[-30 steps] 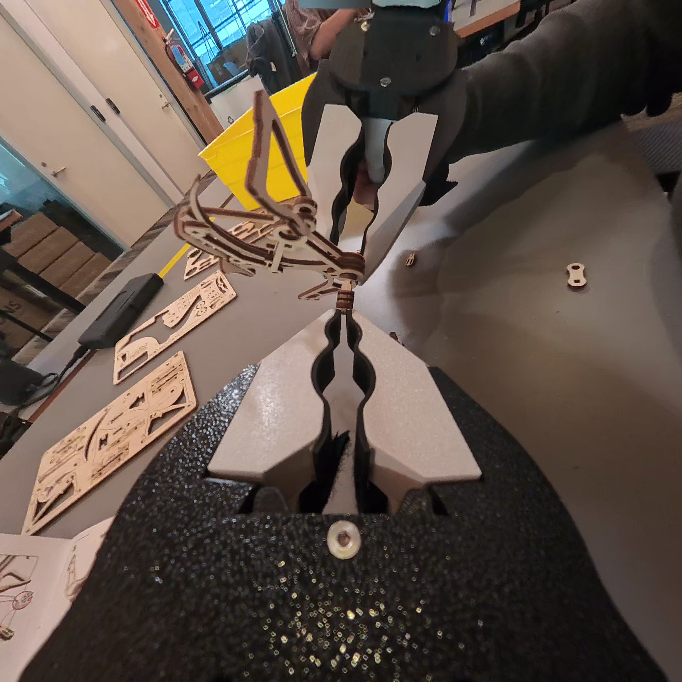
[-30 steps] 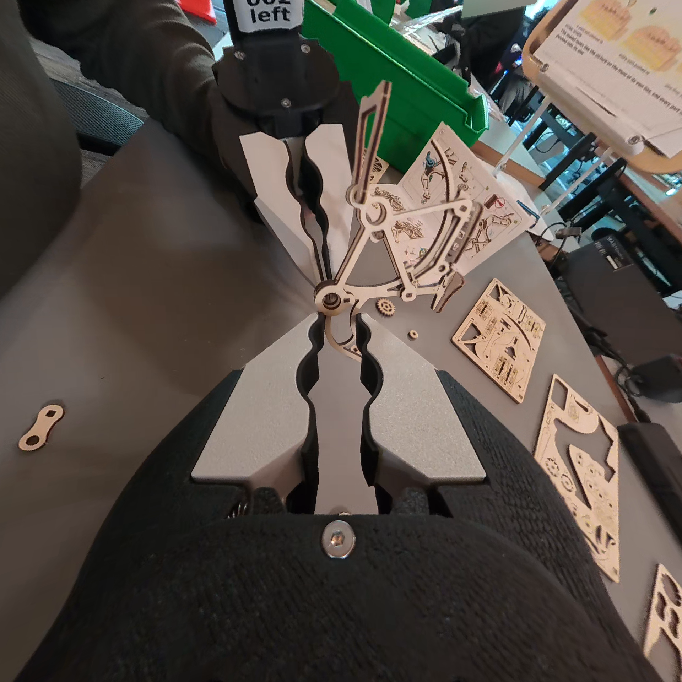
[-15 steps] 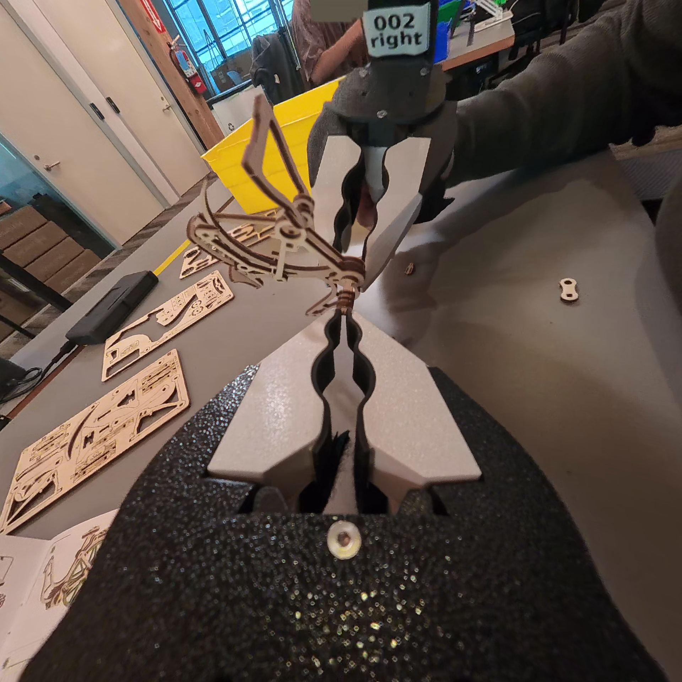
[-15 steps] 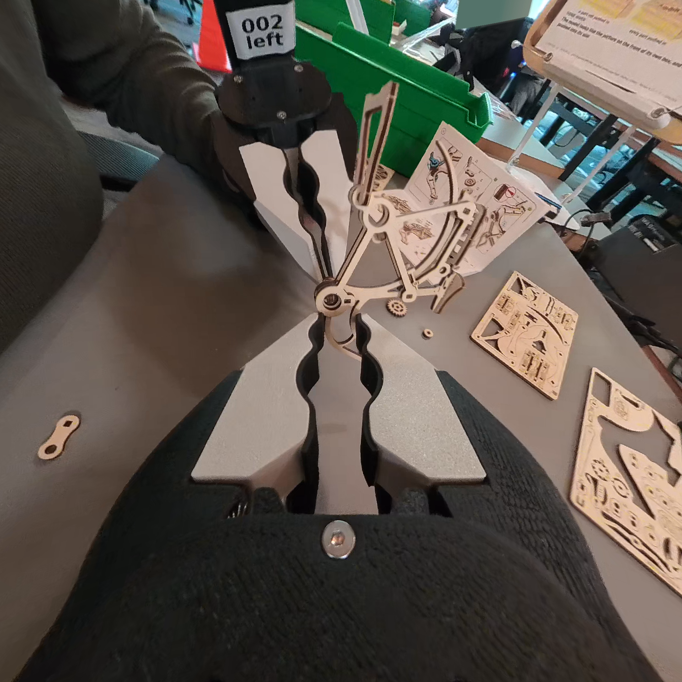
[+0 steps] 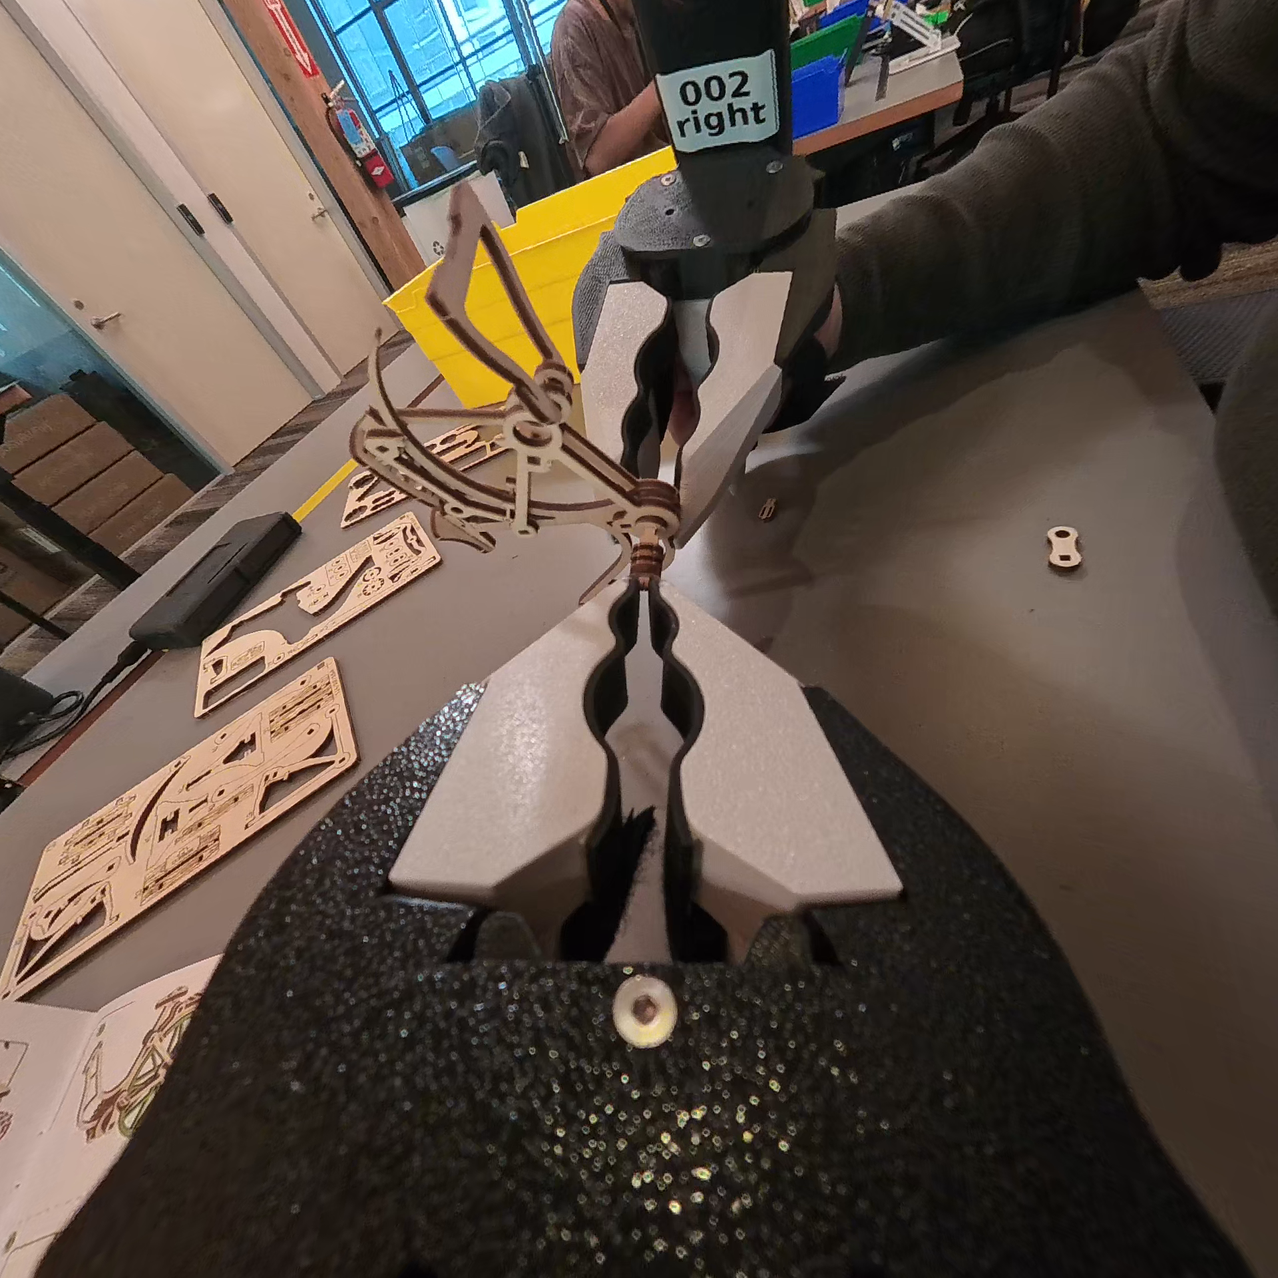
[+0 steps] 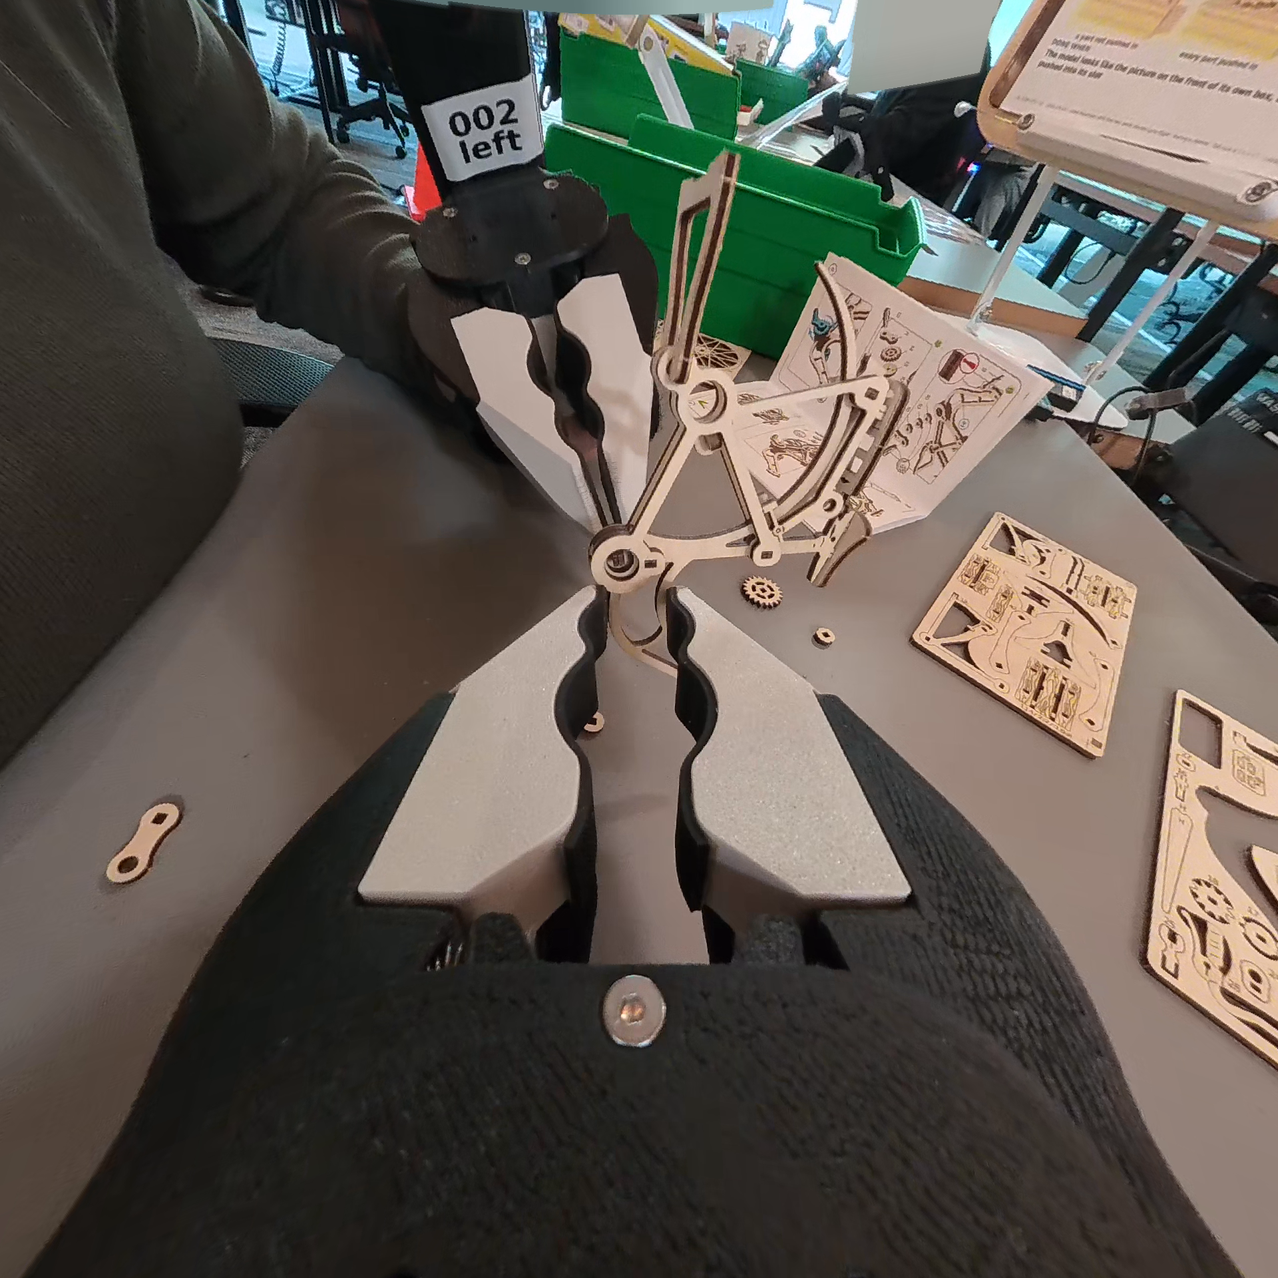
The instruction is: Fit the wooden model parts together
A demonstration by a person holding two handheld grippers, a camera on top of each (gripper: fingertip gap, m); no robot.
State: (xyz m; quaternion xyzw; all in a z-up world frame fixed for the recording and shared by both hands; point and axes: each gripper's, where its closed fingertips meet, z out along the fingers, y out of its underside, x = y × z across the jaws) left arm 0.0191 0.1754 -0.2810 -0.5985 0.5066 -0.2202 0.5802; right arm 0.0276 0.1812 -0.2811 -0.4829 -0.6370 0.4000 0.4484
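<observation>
A half-built wooden model (image 5: 525, 442) of arcs, struts and a tall arm hangs in the air between my two grippers. My left gripper (image 5: 646, 588) is shut on the short stacked peg at the model's hub. In the right wrist view it (image 6: 602, 512) comes in from the far side. My right gripper (image 6: 637, 605) is shut on the curved strip under the hub of the model (image 6: 698, 477), with the jaws a little apart around it. In the left wrist view it (image 5: 657, 477) faces me from above.
On the grey table (image 5: 968, 691) lie a loose link piece (image 6: 144, 841), a small gear (image 6: 761, 592) and a tiny washer (image 6: 823, 636). Punched part sheets (image 6: 1023, 636) and an instruction leaflet (image 6: 920, 415) lie to one side. A yellow bin (image 5: 553, 276) and a green bin (image 6: 761, 228) stand at the table's edges. Both grippers' tips are close together, under 4 cm apart. The small gear (image 6: 761, 592) lies around 11 centimeters away from my left fingertips.
Both grippers keep their hold on the model. They have lifted and tilted it a little, so the table shows lower in both views.
</observation>
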